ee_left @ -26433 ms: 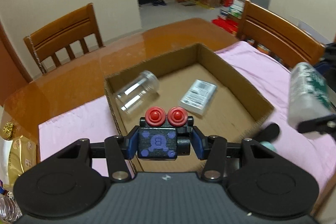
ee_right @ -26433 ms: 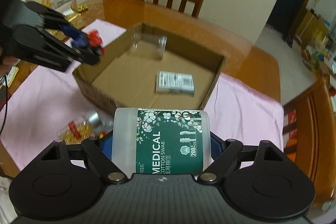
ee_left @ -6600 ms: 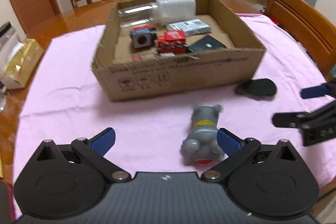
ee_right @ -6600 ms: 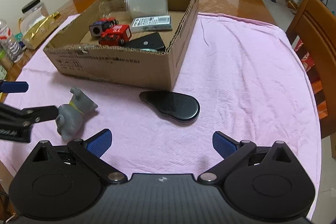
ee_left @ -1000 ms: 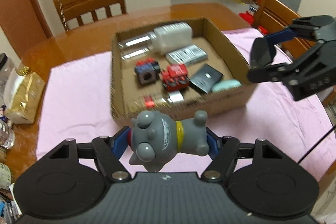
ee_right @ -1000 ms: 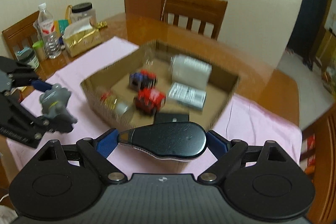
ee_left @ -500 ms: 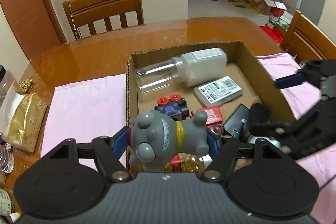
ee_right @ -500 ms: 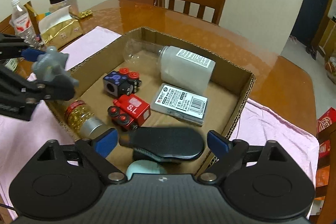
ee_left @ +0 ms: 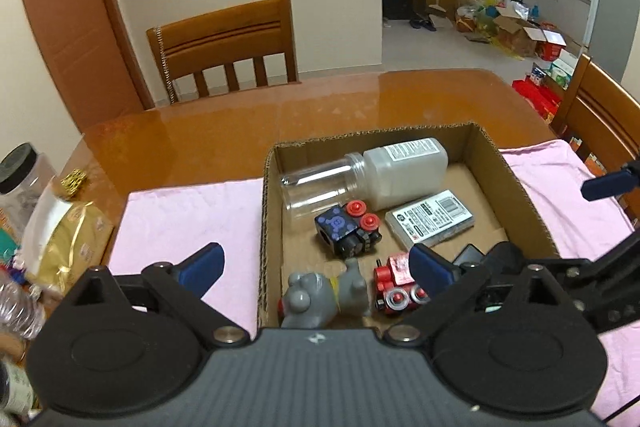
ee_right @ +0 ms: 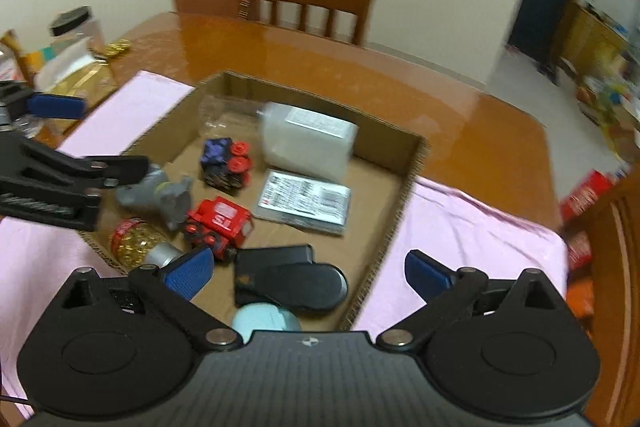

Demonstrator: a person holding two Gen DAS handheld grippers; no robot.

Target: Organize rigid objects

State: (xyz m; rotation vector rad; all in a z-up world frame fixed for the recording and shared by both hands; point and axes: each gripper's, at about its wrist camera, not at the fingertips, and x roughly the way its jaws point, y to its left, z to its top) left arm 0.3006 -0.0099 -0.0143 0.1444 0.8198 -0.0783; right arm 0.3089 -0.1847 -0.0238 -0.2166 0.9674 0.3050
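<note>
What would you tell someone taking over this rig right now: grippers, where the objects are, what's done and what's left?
Left gripper: open, empty, above the near left corner of the cardboard box.
Right gripper: open, empty, above the box's near right corner.
In the box: grey toy figure, black case, red toy train, blue block toy, white swab bottle, clear jar, flat packet, jar of gold beads, pale blue object.
Done: everything seen for sorting lies inside the box.
Left: nothing seen on the pink cloth; withdraw both grippers.
</note>
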